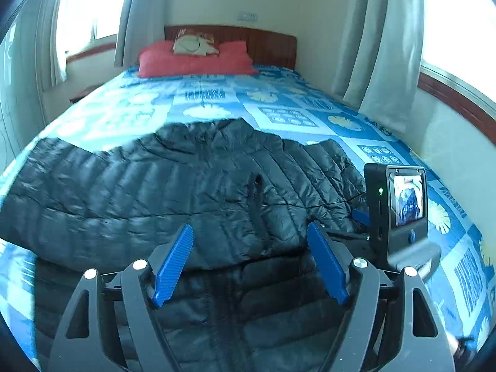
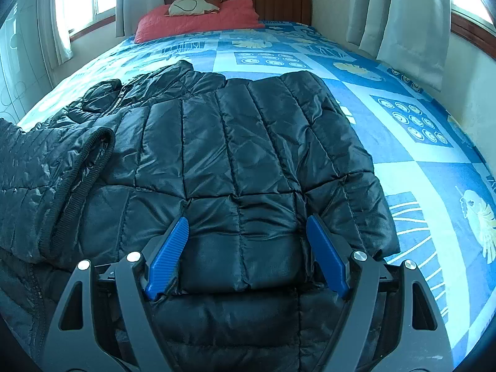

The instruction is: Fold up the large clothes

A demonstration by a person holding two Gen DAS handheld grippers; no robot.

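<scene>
Blue patterned bed (image 2: pixel 387 142), black jacket (image 2: pixel 235 155) spread

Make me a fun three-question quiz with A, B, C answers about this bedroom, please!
1. Where does the black puffer jacket lie?
A. on the floor
B. on the blue patterned bedspread
C. on a chair

2. What colour is the pillow by the headboard?
A. red
B. green
C. white

3. How are the right gripper fingers?
A. shut on a sock
B. shut on the pillow
C. spread apart

Answers:
1 B, the jacket is spread across the bedspread.
2 A, the pillow at the far end is red, with a small cream cushion on it.
3 C, the blue fingers stand wide apart with jacket fabric showing between them.
</scene>
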